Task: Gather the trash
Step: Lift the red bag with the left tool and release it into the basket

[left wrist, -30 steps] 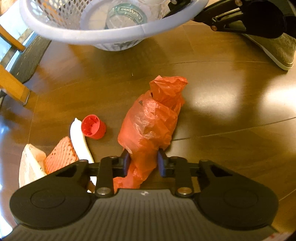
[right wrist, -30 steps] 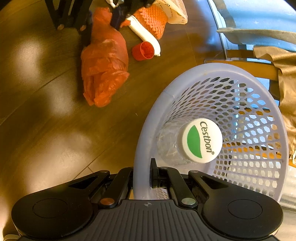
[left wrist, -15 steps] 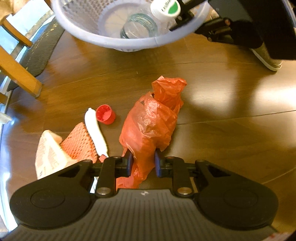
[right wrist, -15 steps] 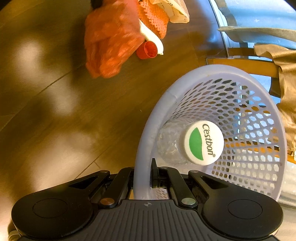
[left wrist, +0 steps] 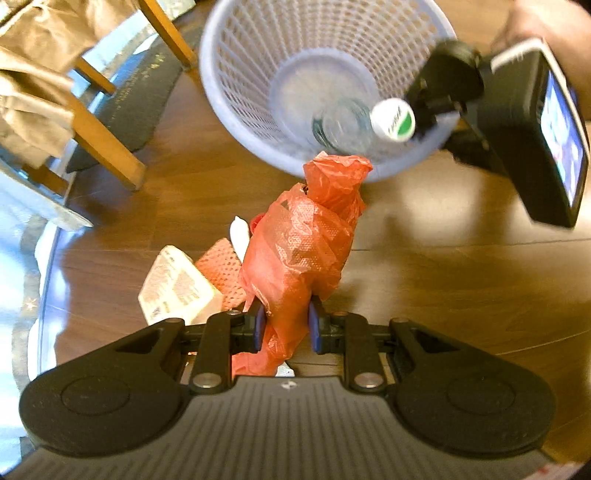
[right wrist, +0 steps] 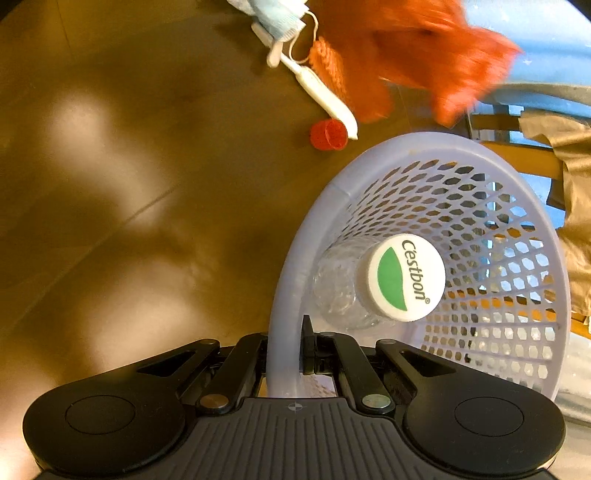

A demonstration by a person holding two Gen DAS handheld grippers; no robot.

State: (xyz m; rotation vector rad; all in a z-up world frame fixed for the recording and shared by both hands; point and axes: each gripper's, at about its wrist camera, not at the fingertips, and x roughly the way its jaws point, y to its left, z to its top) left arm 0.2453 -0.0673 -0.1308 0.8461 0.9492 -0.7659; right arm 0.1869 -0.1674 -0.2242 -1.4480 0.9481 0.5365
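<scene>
My left gripper [left wrist: 283,325] is shut on a crumpled orange plastic bag [left wrist: 299,243], held off the floor with its top end just before the rim of the lilac mesh basket [left wrist: 236,92]. In the right wrist view the bag [right wrist: 424,55] is a blurred orange mass above the basket [right wrist: 498,206]. My right gripper [right wrist: 284,350] is shut on the basket's rim, tilting it. Inside lies a clear bottle with a white and green cap [right wrist: 406,277], whose cap [left wrist: 392,119] also shows in the left wrist view.
On the wooden floor lie a red cap [right wrist: 328,134], a white stick [right wrist: 321,92], an orange mesh sleeve [left wrist: 221,269], a clear wrapper [left wrist: 173,288] and a blue face mask [right wrist: 277,18]. Wooden chair legs [left wrist: 107,144] and brown fabric [left wrist: 37,74] stand left of the basket.
The left gripper has lifted the orange bag off the floor and carried it toward the basket. The basket now sits closer and more open to the left view; the right gripper keeps its hold.
</scene>
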